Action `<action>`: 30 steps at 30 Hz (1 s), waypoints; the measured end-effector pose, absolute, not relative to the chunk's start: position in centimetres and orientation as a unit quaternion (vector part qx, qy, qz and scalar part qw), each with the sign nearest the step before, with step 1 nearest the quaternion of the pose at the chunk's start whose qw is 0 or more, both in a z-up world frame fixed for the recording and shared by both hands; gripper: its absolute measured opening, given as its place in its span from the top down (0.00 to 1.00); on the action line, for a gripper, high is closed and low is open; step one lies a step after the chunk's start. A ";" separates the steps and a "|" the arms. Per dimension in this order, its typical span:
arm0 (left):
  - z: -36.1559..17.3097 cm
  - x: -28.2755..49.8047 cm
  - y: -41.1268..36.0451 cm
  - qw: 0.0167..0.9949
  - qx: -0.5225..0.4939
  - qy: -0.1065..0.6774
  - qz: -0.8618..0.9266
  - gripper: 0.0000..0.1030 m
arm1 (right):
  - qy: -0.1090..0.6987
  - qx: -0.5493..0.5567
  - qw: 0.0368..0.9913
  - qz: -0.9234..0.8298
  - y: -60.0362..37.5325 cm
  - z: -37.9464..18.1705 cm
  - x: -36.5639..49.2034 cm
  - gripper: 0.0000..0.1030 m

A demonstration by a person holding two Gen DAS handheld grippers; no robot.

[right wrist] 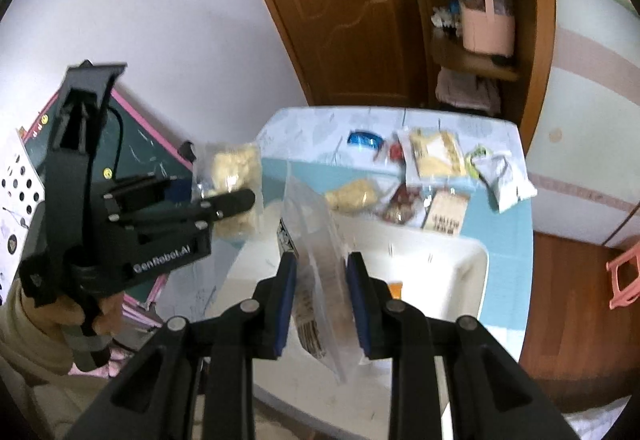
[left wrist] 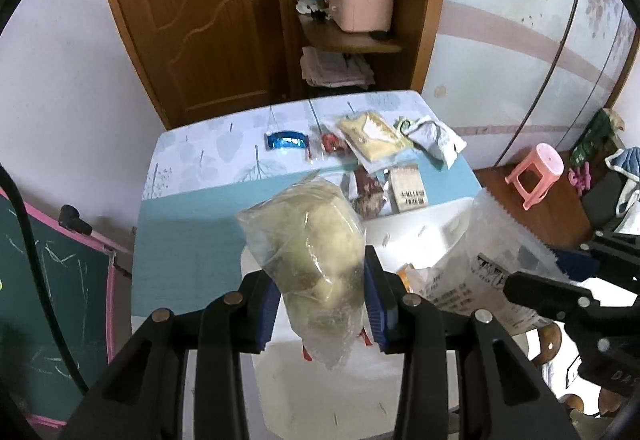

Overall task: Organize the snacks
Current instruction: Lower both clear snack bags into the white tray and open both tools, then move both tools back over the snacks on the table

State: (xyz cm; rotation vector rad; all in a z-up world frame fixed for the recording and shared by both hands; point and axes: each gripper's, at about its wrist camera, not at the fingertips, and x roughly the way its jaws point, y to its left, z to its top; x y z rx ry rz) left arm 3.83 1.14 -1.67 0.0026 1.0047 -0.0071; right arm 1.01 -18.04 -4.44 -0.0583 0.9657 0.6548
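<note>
My left gripper [left wrist: 322, 300] is shut on a clear bag of pale yellow snacks [left wrist: 308, 240], held up over a white bin [left wrist: 432, 224]. The same bag [right wrist: 236, 163] shows at the left of the right wrist view, in the left gripper [right wrist: 216, 193]. My right gripper [right wrist: 322, 268] is shut on a flat clear packet with a printed label [right wrist: 312, 240], also above the white bin [right wrist: 460, 256]. That packet [left wrist: 492, 260] and the right gripper [left wrist: 548, 274] appear at the right of the left wrist view.
More snacks lie on the blue table [left wrist: 192, 199] behind the bin: a blue packet [left wrist: 286, 139], a red one [left wrist: 332, 143], a cream packet [left wrist: 372, 135], a white-green bag [left wrist: 436, 135], a kraft box [left wrist: 410, 189], another yellow bag [right wrist: 352, 195]. Chalkboard [left wrist: 52, 272] left, pink stool [left wrist: 536, 171] right.
</note>
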 end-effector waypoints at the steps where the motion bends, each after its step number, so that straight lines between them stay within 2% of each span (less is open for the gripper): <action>1: -1.9 3.7 0.9 0.875 0.003 0.484 -0.003 0.65 | 0.463 -0.027 0.831 0.307 -18.1 -4.9 1.0 0.74; 7: -2.9 2.9 0.1 0.867 0.012 0.498 -0.006 0.65 | 0.490 -0.030 0.818 0.301 -18.1 -6.5 0.4 0.75; 10: -3.3 2.8 0.0 0.863 0.017 0.505 -0.007 0.64 | 0.493 -0.028 0.816 0.302 -18.1 -6.7 0.2 0.84; 13: -3.6 2.7 -0.1 0.860 0.018 0.510 -0.008 0.62 | 0.497 -0.032 0.818 0.288 -18.0 -6.7 0.5 0.84; 14: -3.6 2.6 -0.2 0.860 0.019 0.510 -0.009 0.58 | 0.500 -0.031 0.818 0.284 -18.1 -6.9 0.5 0.84; 16: -3.5 2.3 -0.3 0.862 0.025 0.506 -0.007 0.39 | 0.510 -0.027 0.814 0.278 -18.1 -7.2 0.7 0.84; 17: -3.4 2.2 -0.3 0.864 0.029 0.502 -0.005 0.26 | 0.512 -0.025 0.813 0.275 -18.1 -7.3 0.8 0.83; 18: -3.2 2.1 -0.4 0.867 0.032 0.498 -0.003 0.22 | 0.515 -0.023 0.812 0.273 -18.2 -7.4 0.9 0.83; 23: -2.8 1.9 -0.4 0.871 0.042 0.489 -0.001 0.21 | 0.519 -0.018 0.813 0.265 -18.0 -7.4 1.2 0.74; 30: -2.8 1.8 0.0 0.871 0.039 0.490 0.001 0.21 | 0.516 -0.017 0.816 0.260 -17.8 -7.3 1.1 0.69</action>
